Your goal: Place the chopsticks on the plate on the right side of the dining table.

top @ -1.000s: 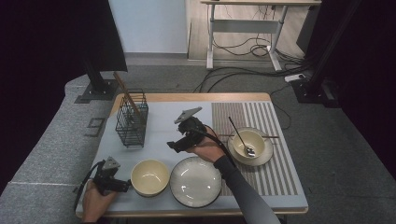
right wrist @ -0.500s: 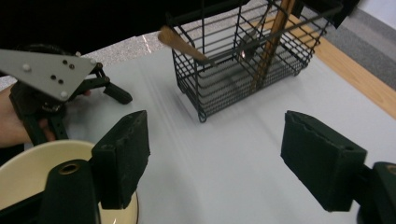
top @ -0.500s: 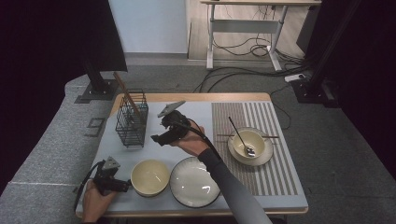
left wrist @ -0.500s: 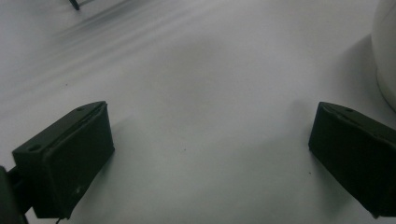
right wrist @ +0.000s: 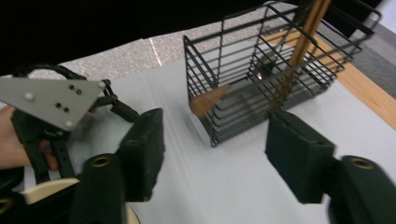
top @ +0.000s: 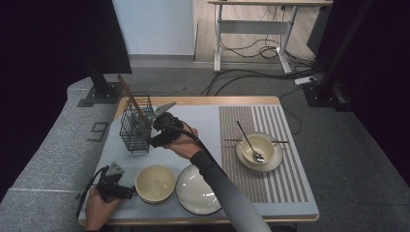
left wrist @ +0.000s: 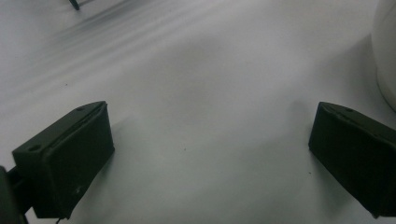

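high view: the right hand-held gripper [top: 153, 129] hangs at the near side of the black wire basket [top: 135, 126], which stands toward the far left corner of the surface [top: 203, 121]. a pair of wooden chopsticks [top: 129, 96] leans out of the basket, tilted toward the far left. the left hand-held gripper [top: 126, 191] rests at the near left corner, just beside a cream bowl [top: 154, 182]; a white plate [top: 196, 189] lies next to that along the near edge. on the striped mat toward the right edge sits another bowl with a spoon [top: 249, 141] in it.

left gripper view: the jaws stand spread wide over bare grey surface, holding nothing; the cream bowl's wall [left wrist: 385, 51] shows at the right edge.

right gripper view: the jaws are spread apart and empty, aimed at the wire basket [right wrist: 275, 74], still short of it. the chopsticks [right wrist: 299, 49] stand in its far part, and a blurred brown piece [right wrist: 208, 100] shows at its near wall.

the basket looks light, stiff and open-meshed, so it would likely slide or tip if nudged low; its top rim wire seems the surest place to pinch. the chopsticks are thin, light and smooth, best taken on the shafts above the rim.
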### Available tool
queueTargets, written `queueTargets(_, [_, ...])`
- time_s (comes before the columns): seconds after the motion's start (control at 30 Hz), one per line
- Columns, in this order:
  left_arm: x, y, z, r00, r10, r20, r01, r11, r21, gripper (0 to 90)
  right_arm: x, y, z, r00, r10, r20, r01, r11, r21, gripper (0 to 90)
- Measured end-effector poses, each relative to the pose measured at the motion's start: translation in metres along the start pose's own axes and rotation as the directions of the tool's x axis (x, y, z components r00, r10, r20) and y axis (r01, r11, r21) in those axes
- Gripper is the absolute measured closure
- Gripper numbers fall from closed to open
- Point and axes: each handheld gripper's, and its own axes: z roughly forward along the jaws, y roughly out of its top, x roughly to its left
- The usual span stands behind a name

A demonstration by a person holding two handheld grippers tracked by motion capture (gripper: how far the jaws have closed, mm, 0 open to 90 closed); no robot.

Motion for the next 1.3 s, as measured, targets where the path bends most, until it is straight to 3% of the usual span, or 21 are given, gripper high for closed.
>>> queueTargets(0.2, [0.0,0.0,0.0,1.0,0.0,0.0,0.0,1.0,0.0,0.0,0.004,0.007,0.008,0.9998,-0.018,0.001,0.018,1.0,-0.01,52.9])
queueTargets(0.37, [0.0,0.0,0.0,1.0,0.0,0.001,0.0,1.0,0.0,0.0,0.005,0.008,0.016,0.9998,-0.017,0.011,0.017,1.0,0.014,62.2])
queueTargets(0.6, [0.0,0.0,0.0,1.0,0.0,0.0,0.0,1.0,0.0,0.0,0.004,0.009,0.019,0.9999,-0.008,0.011,0.008,1.0,-0.011,75.7])
queueTargets(0.83, [0.0,0.0,0.0,1.0,0.0,-0.001,0.0,1.0,0.0,0.0,0.006,0.01,0.015,0.9971,-0.046,0.061,0.047,0.999,-0.017,81.0])
queueTargets(0.97, [0.0,0.0,0.0,1.0,0.0,0.0,0.0,1.0,0.0,0.0,0.004,0.01,0.009,0.9963,-0.044,0.073,0.046,0.999,-0.024,83.3])
queueTargets(1.3, [0.0,0.0,0.0,1.0,0.0,-0.001,0.0,1.0,0.001,0.0,-0.002,0.007,-0.007,0.9985,-0.021,0.051,0.023,0.999,-0.048,83.5])
